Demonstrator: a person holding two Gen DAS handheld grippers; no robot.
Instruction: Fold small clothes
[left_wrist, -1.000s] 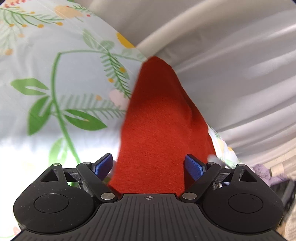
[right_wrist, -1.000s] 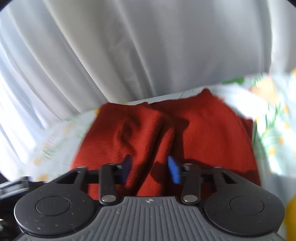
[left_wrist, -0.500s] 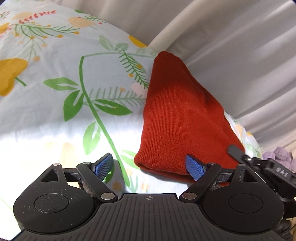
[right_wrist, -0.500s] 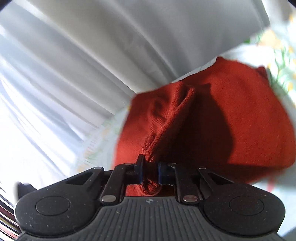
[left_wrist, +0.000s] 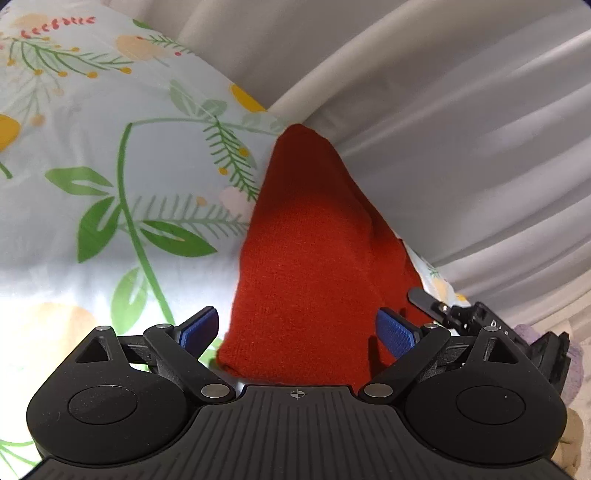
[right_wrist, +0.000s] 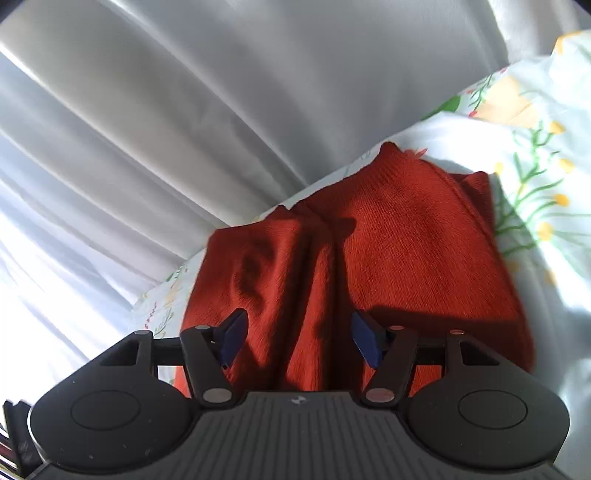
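— Two grippers, one red knit garment (right_wrist: 388, 258). Where does it lie?

— Flat on the flowered sheet (left_wrist: 110, 155), close to the white curtain (left_wrist: 461, 129) that hangs along the far edge. From the left wrist view the garment (left_wrist: 314, 266) narrows to a point near the curtain, with its broad end nearest the camera.

— What is the left gripper (left_wrist: 299, 328) doing?

— Its blue pads (left_wrist: 397, 338) stand spread wide and are opening further. The near edge of the red knit sits between them, but neither pad presses on it.

— And the right gripper (right_wrist: 299, 336)?

— Its jaws are opening too. A raised ridge of the cloth runs between the pads (right_wrist: 364, 341), and both pads stand clear of it. The knit is bunched into folds on the left half and lies smoother on the right.

— Can you see one gripper from the other?

— Yes. In the left wrist view the right gripper (left_wrist: 461, 314) pokes in at the garment's right edge, a black fingertip just beside the knit.

— Anything else nearby?

— A bit of purple cloth (left_wrist: 528, 332) behind that gripper, too hidden to name.
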